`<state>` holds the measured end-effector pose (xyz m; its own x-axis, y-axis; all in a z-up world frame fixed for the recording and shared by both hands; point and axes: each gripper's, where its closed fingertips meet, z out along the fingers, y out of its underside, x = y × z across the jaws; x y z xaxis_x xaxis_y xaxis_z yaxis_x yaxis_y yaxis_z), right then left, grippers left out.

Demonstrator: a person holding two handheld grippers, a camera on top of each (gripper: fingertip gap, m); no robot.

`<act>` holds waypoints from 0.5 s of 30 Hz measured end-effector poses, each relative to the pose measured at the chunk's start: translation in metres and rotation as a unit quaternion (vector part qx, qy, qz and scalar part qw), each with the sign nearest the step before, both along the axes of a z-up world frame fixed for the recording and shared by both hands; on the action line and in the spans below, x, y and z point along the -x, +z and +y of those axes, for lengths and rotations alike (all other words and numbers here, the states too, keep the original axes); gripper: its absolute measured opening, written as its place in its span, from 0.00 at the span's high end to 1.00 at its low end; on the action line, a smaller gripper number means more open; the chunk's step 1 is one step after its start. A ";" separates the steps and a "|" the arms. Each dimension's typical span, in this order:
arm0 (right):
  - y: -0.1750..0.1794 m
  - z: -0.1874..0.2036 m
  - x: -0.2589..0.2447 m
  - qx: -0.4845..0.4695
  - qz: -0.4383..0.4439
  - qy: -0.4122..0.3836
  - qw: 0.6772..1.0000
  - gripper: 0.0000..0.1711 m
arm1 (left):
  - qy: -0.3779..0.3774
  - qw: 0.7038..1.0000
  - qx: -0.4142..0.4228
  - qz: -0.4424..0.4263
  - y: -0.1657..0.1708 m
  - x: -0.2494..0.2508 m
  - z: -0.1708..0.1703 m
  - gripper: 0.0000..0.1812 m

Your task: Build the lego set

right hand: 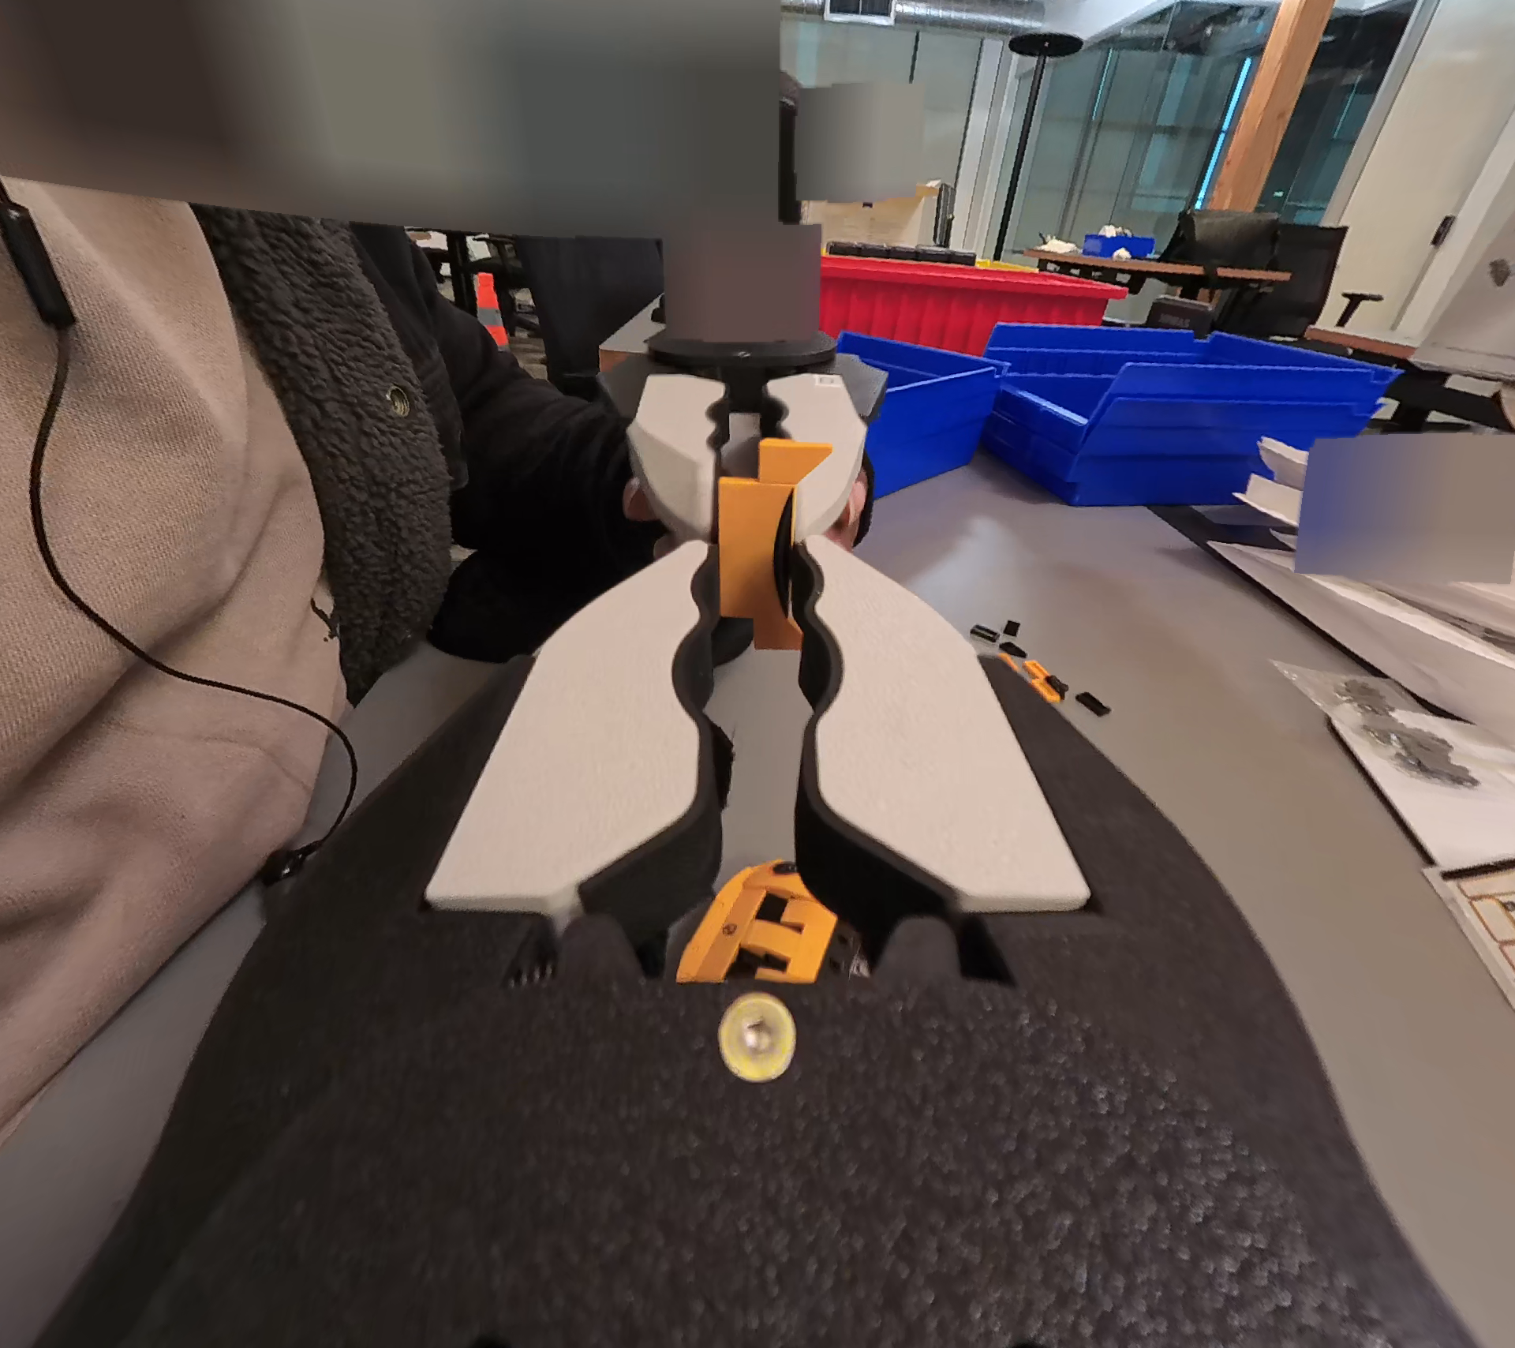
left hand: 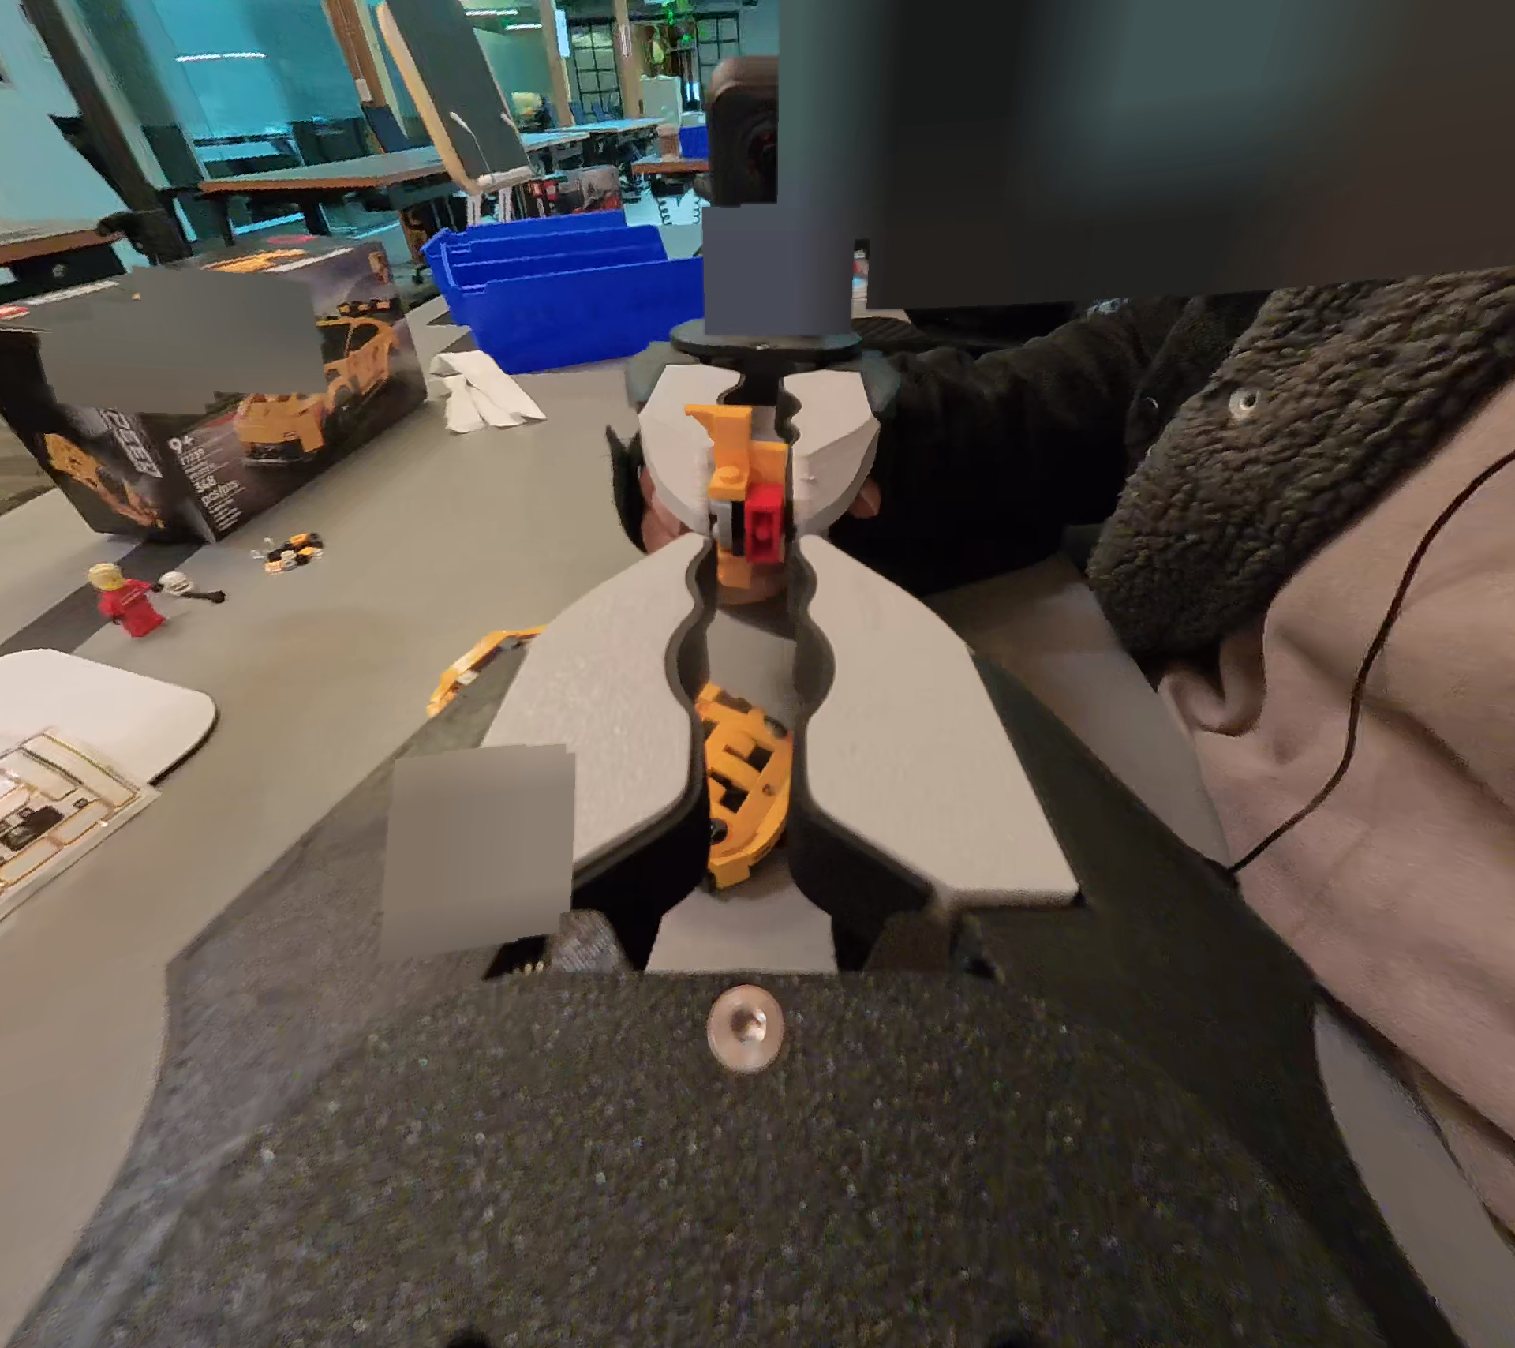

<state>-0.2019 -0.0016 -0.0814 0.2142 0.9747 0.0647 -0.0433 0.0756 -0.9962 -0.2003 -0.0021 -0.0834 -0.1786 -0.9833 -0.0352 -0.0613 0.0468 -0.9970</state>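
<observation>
My two grippers meet tip to tip above the grey table (left hand: 459, 571). Between them is a small orange sub-assembly (left hand: 738, 464) with a red brick (left hand: 762, 525) on it; in the right wrist view it shows as orange plates (right hand: 750, 554). My left gripper (left hand: 750, 558) is shut on its near end, and my right gripper (right hand: 754, 579) is shut on the other end. The right gripper also shows in the left wrist view (left hand: 750, 407), as does the left gripper in the right wrist view (right hand: 742, 439). The orange car body (left hand: 742, 776) lies on the table under them (right hand: 762, 931).
A set box (left hand: 221, 390), a red minifigure (left hand: 127, 599), loose small pieces (left hand: 291, 553) and an instruction booklet (left hand: 49, 808) lie to the left. Blue bins (right hand: 1148, 407), a red bin (right hand: 959, 308), loose black and orange pieces (right hand: 1041, 669) and a parts bag (right hand: 1410, 743) are to the right. A person's torso (right hand: 164, 571) is close by. Less than 4 cm separates the two grippers' tips.
</observation>
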 end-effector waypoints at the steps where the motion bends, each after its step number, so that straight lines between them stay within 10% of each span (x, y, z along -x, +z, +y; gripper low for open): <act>1: 0.000 0.000 0.000 0.002 0.000 0.001 1.000 0.90 | 0.001 1.000 0.002 0.001 0.000 0.001 0.002 0.92; 15: -0.022 -0.003 0.010 0.032 -0.057 0.012 0.998 0.91 | -0.019 1.000 -0.004 0.014 -0.006 0.000 -0.006 1.00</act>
